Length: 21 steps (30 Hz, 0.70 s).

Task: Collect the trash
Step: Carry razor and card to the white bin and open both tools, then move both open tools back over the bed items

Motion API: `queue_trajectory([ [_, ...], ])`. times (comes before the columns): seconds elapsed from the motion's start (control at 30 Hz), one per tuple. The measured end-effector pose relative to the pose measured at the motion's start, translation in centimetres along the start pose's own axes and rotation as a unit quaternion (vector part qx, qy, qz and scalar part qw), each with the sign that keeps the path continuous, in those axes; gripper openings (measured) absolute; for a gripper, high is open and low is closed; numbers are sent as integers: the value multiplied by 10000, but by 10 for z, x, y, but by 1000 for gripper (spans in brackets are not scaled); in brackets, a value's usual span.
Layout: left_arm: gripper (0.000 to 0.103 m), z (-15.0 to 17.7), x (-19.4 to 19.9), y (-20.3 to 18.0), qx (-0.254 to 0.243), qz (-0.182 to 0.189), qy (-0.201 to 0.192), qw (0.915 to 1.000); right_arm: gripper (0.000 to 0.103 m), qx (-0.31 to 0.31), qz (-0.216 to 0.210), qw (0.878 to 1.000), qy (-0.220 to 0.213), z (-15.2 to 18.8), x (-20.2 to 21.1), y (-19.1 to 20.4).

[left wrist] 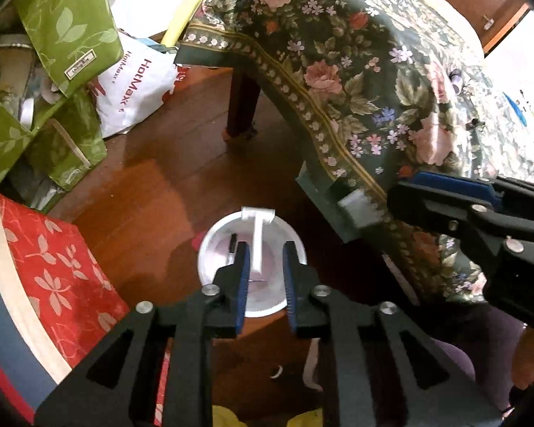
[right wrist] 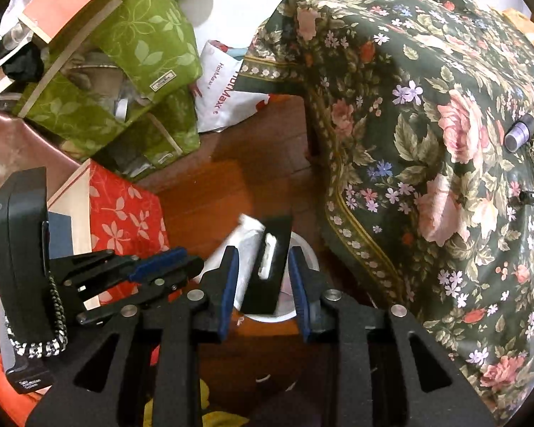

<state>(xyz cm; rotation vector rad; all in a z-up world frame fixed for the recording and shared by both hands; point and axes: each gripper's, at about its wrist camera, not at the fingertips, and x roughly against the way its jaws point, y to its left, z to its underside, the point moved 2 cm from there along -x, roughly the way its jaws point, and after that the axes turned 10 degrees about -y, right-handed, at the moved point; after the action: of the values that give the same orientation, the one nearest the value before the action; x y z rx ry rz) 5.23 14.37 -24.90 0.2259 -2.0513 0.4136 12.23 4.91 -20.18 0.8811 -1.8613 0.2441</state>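
A white round bin point(left wrist: 210, 259) stands on the wooden floor beside the table; it also shows in the right wrist view point(right wrist: 308, 249). My left gripper point(left wrist: 265, 252) is open above the bin, and a white T-shaped plastic piece point(left wrist: 258, 238) lies between its fingers, untouched, over the bin's mouth. A small dark pen-like item point(left wrist: 232, 245) lies inside the bin. My right gripper point(right wrist: 263, 259) is open over the bin, with a black-and-white packet point(right wrist: 267, 267) loose between its fingers. The right gripper also shows at the right edge of the left wrist view point(left wrist: 445, 210).
A table under a dark floral cloth point(left wrist: 356, 82) fills the right side, with a dark leg point(left wrist: 240, 106). Green fabric boxes point(left wrist: 53, 35), a white HotMax bag point(left wrist: 139, 85) and a red patterned box point(left wrist: 60, 267) crowd the left. Small items point(right wrist: 518, 131) lie on the cloth.
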Motion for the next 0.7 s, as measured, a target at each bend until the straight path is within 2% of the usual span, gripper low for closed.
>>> queue_trajectory([
  [0.3, 17, -1, 17, -3, -107, -90, -182, 9997, 28, 72, 83, 9999, -85, 5, 15, -5],
  [0.7, 17, -27, 77, -33, -373, -55, -950, 9948, 28, 46, 376, 9951, -909, -5, 78, -23],
])
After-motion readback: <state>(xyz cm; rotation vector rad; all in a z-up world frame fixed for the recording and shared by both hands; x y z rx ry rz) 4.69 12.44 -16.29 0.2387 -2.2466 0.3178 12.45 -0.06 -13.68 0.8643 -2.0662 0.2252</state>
